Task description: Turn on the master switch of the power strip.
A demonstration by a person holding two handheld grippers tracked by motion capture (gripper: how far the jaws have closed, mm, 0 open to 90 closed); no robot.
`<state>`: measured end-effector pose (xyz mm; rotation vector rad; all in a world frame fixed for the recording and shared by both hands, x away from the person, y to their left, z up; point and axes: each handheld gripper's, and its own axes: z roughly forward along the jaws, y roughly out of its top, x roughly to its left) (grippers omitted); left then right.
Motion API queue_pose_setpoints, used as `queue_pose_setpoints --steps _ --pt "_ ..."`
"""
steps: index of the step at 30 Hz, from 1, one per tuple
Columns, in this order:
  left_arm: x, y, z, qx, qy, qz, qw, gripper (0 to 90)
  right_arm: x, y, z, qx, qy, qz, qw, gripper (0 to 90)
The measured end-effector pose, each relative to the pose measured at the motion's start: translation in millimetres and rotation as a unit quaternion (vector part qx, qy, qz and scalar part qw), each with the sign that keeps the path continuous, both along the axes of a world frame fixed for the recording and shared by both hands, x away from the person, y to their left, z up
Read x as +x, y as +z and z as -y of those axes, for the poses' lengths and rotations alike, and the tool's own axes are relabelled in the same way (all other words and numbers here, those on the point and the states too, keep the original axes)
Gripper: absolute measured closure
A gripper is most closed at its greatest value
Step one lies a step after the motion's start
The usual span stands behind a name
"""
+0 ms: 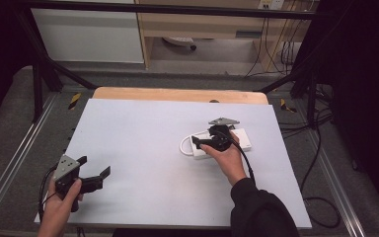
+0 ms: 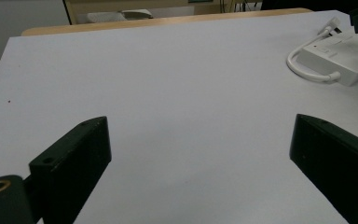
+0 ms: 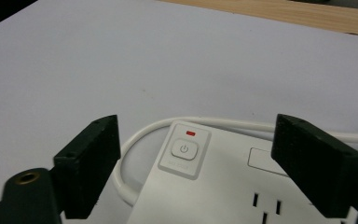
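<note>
Seen from above: a white tabletop (image 1: 143, 148) with a strip of bare wood along its far edge. Near the front left corner, a left hand (image 1: 59, 207) around the left gripper (image 1: 94, 174), jaws spread wide over bare surface with nothing between them. Wide gap confirmed in the left gripper view, both black jaws apart above the white sheet. Toward the right edge, about midway from front to back, a white power strip (image 1: 242, 140) lying flat, with a white cord (image 1: 183, 146) looping out from its left end. Directly over the strip, the right gripper (image 1: 202, 142), gripped by a right hand (image 1: 227, 158) in a dark sleeve. In the right gripper view, jaws held wide on either side of the strip's end, where a power button (image 3: 183, 149) sits under a small red mark (image 3: 190, 133), possibly a lit indicator, though too small to be sure. Jaws not closed on anything.
</note>
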<state>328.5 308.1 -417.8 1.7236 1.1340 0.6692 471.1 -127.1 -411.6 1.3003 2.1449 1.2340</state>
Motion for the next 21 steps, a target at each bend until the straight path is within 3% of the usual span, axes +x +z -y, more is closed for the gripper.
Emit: queue_pose_setpoints --steps 4,10,21 --pt "0.0 -0.1 -0.2 0.000 0.001 0.000 1.0000 5.4 -2.0 3.8 2.9 0.001 0.001 -0.001 1.0000 5.6" --pt "-0.2 -0.1 0.0 0.000 0.000 -0.001 1.0000 5.4 -7.5 10.5 6.7 -0.005 0.005 0.004 1.0000 5.9" --pt "-0.3 -0.3 0.3 -0.001 -0.001 -0.001 1.0000 5.4 -19.6 20.7 19.6 0.006 0.018 0.016 0.9997 6.9"
